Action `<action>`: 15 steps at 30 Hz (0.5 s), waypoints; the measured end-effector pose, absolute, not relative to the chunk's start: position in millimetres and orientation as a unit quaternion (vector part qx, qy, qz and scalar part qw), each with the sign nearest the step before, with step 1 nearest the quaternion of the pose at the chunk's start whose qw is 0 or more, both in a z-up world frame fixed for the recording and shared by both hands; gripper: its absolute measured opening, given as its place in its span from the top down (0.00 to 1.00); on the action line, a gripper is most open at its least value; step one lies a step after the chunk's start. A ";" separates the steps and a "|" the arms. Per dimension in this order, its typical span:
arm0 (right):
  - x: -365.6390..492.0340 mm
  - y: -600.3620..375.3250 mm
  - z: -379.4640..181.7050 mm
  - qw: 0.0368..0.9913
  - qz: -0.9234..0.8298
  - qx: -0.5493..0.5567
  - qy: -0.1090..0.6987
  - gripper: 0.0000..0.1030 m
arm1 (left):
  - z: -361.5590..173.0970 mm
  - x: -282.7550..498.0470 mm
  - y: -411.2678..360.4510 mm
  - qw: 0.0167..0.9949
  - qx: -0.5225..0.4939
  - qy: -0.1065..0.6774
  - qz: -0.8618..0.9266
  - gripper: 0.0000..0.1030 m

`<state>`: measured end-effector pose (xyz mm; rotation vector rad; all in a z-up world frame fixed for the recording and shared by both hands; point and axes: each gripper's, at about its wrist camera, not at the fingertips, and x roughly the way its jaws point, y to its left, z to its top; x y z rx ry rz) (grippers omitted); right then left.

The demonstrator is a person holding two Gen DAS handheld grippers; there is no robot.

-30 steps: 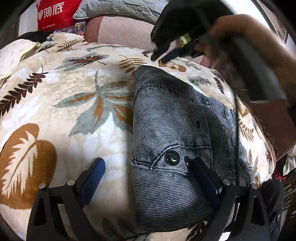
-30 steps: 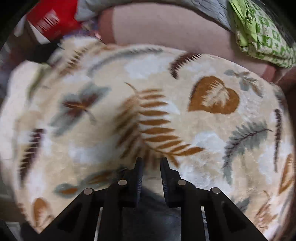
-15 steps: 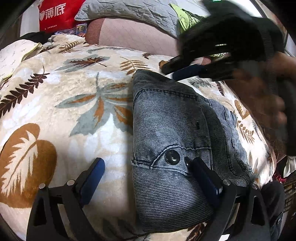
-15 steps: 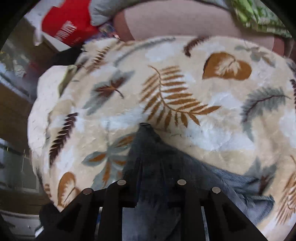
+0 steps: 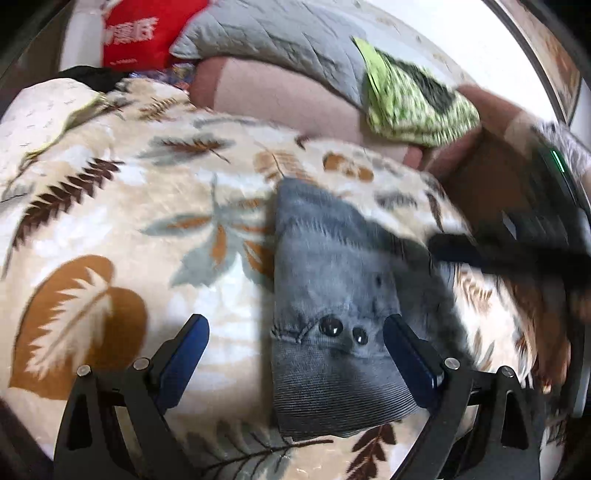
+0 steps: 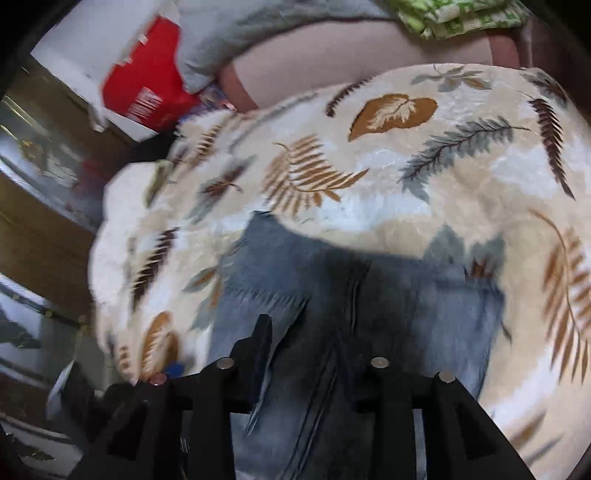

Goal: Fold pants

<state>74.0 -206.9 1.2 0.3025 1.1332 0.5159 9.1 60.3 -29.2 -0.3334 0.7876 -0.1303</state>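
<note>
Folded grey jeans [image 5: 332, 280] lie on a leaf-print blanket [image 5: 110, 221], button end nearest me. My left gripper [image 5: 295, 341] hangs open just above that end, its blue pads [image 5: 192, 343] wide apart; the right pad sits at the jeans' edge without pressing. My right gripper [image 5: 461, 254] shows blurred at the jeans' right side, with a person's arm [image 5: 480, 177] behind it. In the right wrist view the jeans [image 6: 295, 280] fill the lower middle. There the right gripper [image 6: 314, 332] is over the denim with jaws opening, nothing pinched between them.
A red bag [image 5: 147, 33], a grey quilted pillow [image 5: 277, 37] and a green patterned cloth [image 5: 413, 103] lie at the far end of the bed. The blanket's left edge [image 6: 107, 221] drops off to wooden furniture and the floor.
The right gripper swung from the jeans' far end to their right side, and its jaws parted. The left gripper rose and drew back a little, still open.
</note>
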 end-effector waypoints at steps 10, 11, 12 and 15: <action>5.2 -232.5 -32.8 0.820 0.220 0.123 0.513 0.38 | -49.2 18.2 49.2 0.886 -0.112 0.449 -0.018 0.07; 0.1 -233.4 -23.0 0.830 0.222 0.120 0.497 0.38 | -48.1 18.0 48.0 0.887 -0.109 0.449 -0.017 0.07; -6.5 -233.9 -14.0 0.840 0.226 0.114 0.481 0.38 | -47.7 17.0 46.2 0.887 -0.103 0.449 -0.015 0.07; -20.0 -234.4 -17.9 0.841 0.235 0.102 0.477 0.36 | -48.4 15.8 44.5 0.888 -0.097 0.449 -0.010 0.07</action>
